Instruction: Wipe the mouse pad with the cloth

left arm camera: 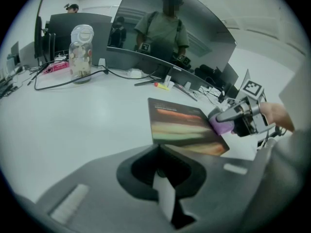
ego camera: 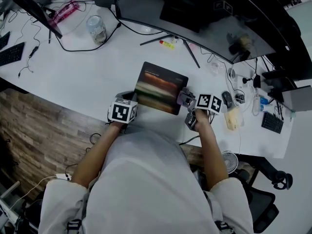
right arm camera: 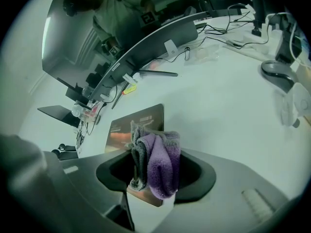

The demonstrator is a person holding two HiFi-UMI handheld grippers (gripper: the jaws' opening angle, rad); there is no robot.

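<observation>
The dark mouse pad with coloured streaks lies on the white desk in front of me. My left gripper is at its near left corner. In the left gripper view that corner of the mouse pad runs into the left gripper, whose jaws look closed on it. My right gripper is at the pad's right edge, shut on a folded purple and grey cloth. The cloth touches the pad's right corner. Behind the cloth in the right gripper view lies the mouse pad.
A curved monitor on a thin-legged stand sits behind the pad. A glass jar and cables are at the back left, a keyboard far left. A computer mouse and small items lie right of the right gripper.
</observation>
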